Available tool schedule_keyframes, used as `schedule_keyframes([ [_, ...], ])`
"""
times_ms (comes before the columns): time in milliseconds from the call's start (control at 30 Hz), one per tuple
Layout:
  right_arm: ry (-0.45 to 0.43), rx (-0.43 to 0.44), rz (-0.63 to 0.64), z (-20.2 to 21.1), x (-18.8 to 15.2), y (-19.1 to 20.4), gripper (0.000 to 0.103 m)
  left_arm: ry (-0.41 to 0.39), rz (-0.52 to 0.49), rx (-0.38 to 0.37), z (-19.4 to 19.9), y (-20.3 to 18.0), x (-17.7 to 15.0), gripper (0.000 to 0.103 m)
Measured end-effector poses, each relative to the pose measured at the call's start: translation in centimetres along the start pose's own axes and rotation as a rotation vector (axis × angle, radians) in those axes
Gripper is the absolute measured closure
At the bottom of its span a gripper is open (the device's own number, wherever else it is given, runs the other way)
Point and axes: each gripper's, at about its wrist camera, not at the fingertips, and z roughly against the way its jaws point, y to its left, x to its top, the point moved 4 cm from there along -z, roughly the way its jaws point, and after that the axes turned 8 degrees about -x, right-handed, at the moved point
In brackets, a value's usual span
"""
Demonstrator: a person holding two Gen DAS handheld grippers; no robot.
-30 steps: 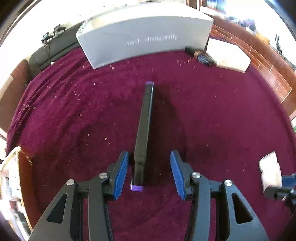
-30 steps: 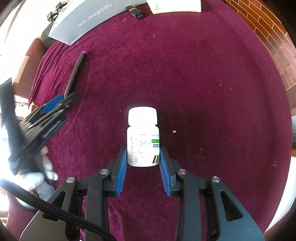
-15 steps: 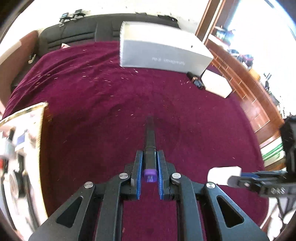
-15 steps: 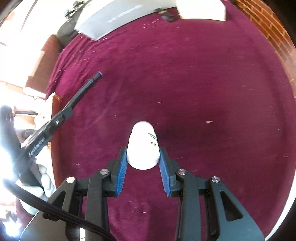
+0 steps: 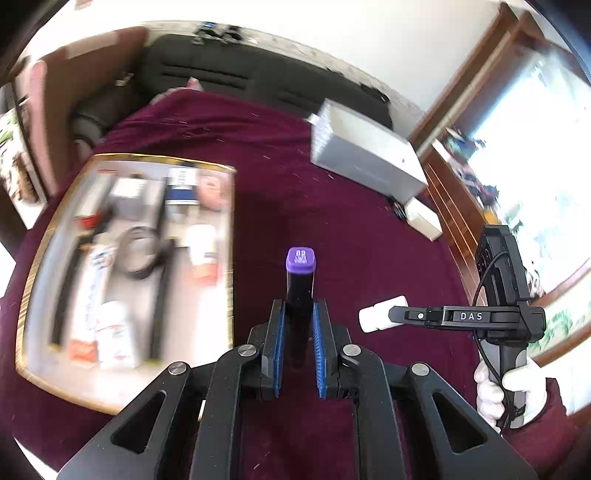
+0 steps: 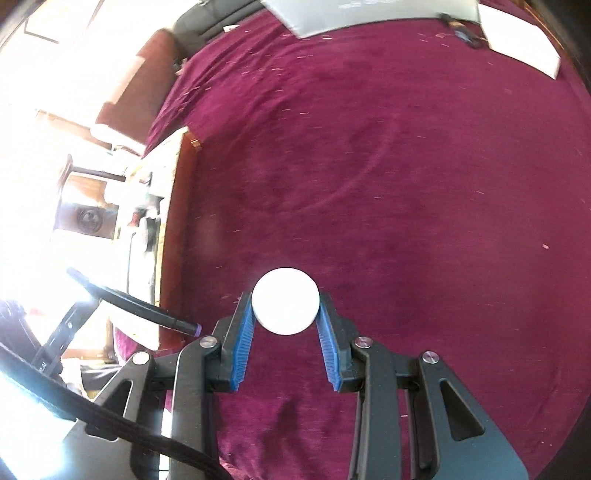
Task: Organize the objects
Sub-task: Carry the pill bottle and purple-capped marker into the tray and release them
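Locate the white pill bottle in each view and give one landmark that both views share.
Left wrist view: white pill bottle at right of centre, held sideways in the right gripper.
Right wrist view: bottle at lower centre, cap toward the camera.
Shared landmark: grey box on the maroon cloth.

I count two grippers: my left gripper [image 5: 298,341] clamped on one black marker [image 5: 300,291] with a purple cap, and my right gripper [image 6: 285,334] clamped on one white bottle [image 6: 285,301]. One gold-rimmed tray [image 5: 231,236] lies just left of the left gripper; its contents are too blurred to count for certain. Ahead and to the right of that gripper I see one grey box [image 5: 365,157] and one smaller white box [image 5: 423,218]. One maroon cloth [image 6: 406,166] lies under everything.
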Motion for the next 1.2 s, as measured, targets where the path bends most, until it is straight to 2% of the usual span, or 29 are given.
schedule_keyframes([
  [233, 0.025, 0.055, 0.15, -0.7, -0.6, 7.6, 0.072, -0.059, 0.047, 0.059, 5.9, 4.4, -1.0, 0.092],
  [333, 0.048, 0.077, 0.204, -1.6, -1.0, 11.2, 0.071, -0.052, 0.034, 0.062, 7.3, 6.1, -1.4, 0.092],
  [500, 0.1, 0.082, 0.28, -4.3, -1.9, 16.9, 0.071, 0.011, 0.001, 0.045, 7.7, 9.0, -1.7, 0.092],
  [633, 0.144, 0.034, 0.322, -7.4, -2.9, 20.4, 0.071, 0.06, -0.011, 0.022, 6.3, 11.0, -0.9, 0.092],
  [767, 0.17, -0.041, 0.328, -10.0, -2.6, 21.8, 0.071, 0.114, -0.013, -0.013, 3.7, 12.8, 0.3, 0.092],
  [933, 0.186, -0.117, 0.291, -12.3, -1.8, 21.9, 0.071, 0.161, -0.001, -0.071, -0.1, 14.3, 1.5, 0.092],
  [1200, 0.162, -0.19, 0.243, -13.2, 0.6, 22.5, 0.071, 0.264, -0.022, -0.078, -5.0, 15.5, 0.9, 0.094],
])
